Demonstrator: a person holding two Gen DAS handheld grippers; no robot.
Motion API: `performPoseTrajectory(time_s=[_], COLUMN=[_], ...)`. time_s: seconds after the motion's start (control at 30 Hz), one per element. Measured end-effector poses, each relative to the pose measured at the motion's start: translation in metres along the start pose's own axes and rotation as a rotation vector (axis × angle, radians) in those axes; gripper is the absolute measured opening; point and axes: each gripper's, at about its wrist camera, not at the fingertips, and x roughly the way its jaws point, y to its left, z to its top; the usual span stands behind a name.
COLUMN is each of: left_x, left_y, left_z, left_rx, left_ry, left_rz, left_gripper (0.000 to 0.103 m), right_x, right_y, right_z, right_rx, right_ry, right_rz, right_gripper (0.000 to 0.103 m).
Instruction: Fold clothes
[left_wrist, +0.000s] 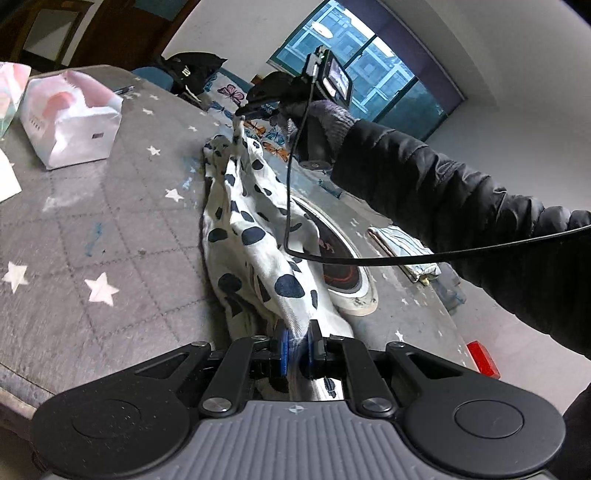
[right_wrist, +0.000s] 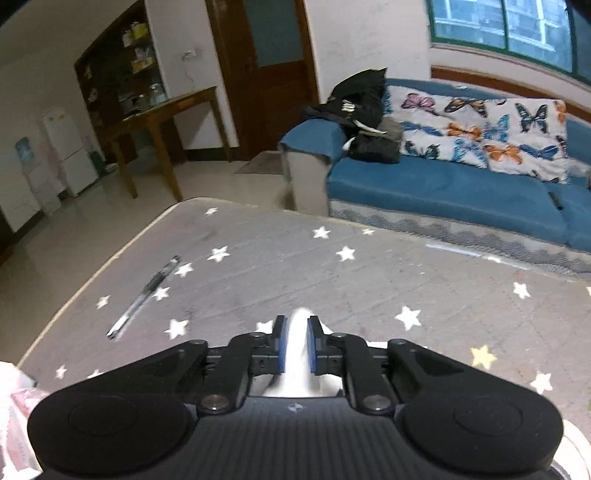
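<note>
A white garment with dark blue spots lies stretched in a long bunched strip across the grey star-patterned table cover. My left gripper is shut on its near end, with the fabric pinched between the blue pads. At the far end my right gripper, held by a gloved hand, pinches a corner of the garment and lifts it slightly off the table. In the right wrist view a fold of white fabric fills the gap between the pads of the right gripper, above the table cover.
A white and pink bag stands at the left. A round cooktop sits under the garment's right edge, with a folded striped cloth beyond it. A person's black sleeve and a cable cross the right side. A pen lies near the table edge; a blue sofa stands behind.
</note>
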Motion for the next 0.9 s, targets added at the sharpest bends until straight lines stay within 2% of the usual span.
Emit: performPoseTrajectory(time_s=[0.33, 0.4, 0.5, 0.7, 0.9], left_x=[0.001, 0.0, -0.004, -0.017, -0.025], left_y=[-0.001, -0.002, -0.002, -0.005, -0.012], left_z=[0.002, 0.003, 0.003, 0.013, 0.031], left_rx=[0.044, 0.058, 0.076, 0.119, 0.181], left_ry=[0.02, 0.025, 0.026, -0.007, -0.072], left_rz=[-0.01, -0.012, 0.0, 0.029, 0.062], left_gripper=[0.017, 0.02, 0.025, 0.025, 0.025], right_x=[-0.047, -0.056, -0.067, -0.089, -0.114], right_y=[-0.03, -0.038, -0.047, -0.063, -0.091], right_z=[0.006, 0.002, -0.01, -0.05, -0.097], right_rx=[-0.099, -0.118, -0.157, -0.196, -0.175], right_ry=[0.004, 0.019, 0.045, 0.101, 0.144], right_rz=[-0.061, -0.071, -0.092, -0.085, -0.055], right_gripper=[0.013, 0.018, 0.021, 0.023, 0.026])
